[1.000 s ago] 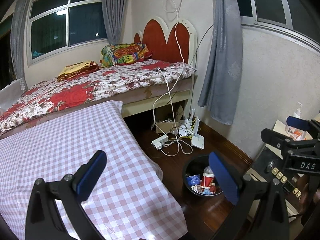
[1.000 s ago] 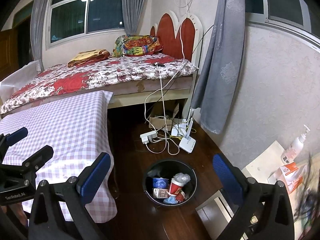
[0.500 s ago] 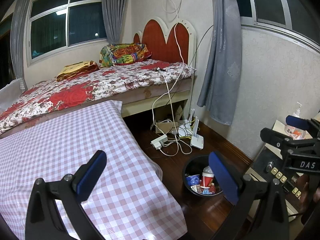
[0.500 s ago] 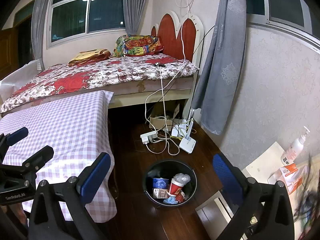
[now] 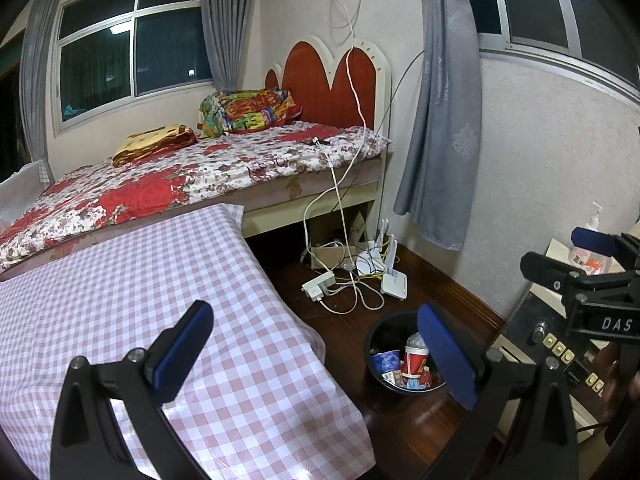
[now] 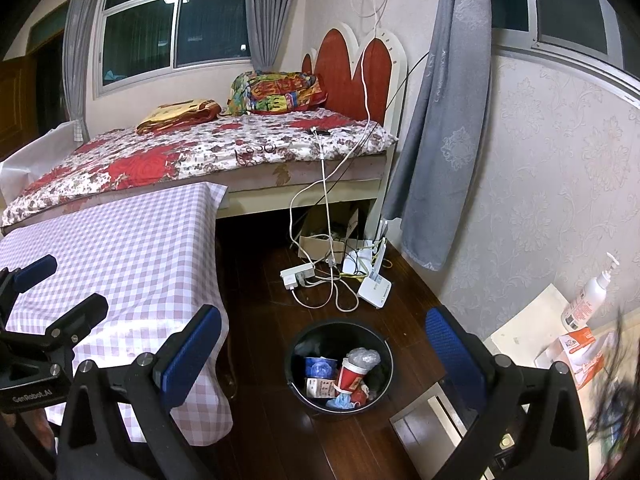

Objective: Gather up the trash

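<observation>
On the wood floor (image 6: 260, 420), the trash bin (image 6: 304, 344) sits beneath both empty, spread tools.

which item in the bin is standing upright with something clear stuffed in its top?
The red paper cup in the black bin: it stands tilted but mouth-up with crumpled clear plastic in it. The blue cup beside it has none.

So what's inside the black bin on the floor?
The black bin holds a red paper cup with crumpled clear plastic on top, a blue cup, a small carton and something light blue. Whatever lies underneath them is covered.
</observation>
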Demonstrator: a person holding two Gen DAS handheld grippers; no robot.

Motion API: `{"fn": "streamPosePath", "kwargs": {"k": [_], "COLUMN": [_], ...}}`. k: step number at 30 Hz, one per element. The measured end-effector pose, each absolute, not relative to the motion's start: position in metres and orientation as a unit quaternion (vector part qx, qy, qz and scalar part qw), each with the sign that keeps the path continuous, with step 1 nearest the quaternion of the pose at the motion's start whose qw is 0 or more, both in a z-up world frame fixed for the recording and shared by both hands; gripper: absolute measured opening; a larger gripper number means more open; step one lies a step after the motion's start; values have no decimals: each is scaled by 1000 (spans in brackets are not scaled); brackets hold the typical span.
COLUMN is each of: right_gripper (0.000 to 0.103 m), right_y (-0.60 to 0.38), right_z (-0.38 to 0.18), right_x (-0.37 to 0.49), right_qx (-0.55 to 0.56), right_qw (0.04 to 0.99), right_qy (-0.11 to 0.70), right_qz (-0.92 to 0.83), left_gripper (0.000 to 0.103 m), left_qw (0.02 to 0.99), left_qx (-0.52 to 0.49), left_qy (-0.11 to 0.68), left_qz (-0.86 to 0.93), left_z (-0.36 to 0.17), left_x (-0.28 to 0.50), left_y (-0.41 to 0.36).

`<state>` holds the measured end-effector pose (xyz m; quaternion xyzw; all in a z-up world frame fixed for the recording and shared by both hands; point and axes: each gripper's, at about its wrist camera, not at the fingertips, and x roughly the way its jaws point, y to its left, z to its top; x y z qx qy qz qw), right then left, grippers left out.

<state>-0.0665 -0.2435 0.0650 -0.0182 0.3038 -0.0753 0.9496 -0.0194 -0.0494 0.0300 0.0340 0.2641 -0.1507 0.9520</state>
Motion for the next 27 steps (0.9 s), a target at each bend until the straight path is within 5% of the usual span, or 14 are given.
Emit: {"fn": "streamPosePath", "kwargs": {"k": [27], "right_gripper": [103], "right_y": [-246], "right_z": [66], "right_x": [-65], "right_qx": [-21], "right_qw": [949], "right_qy": [305], "right_qz": [-74], "left_gripper": [103], "left_qw": [953], "left_qx": [40], "left_qy": [261], "left_qz": [-150], "left_z": [30], "left_x": [-15], "left_y": [-50]}}
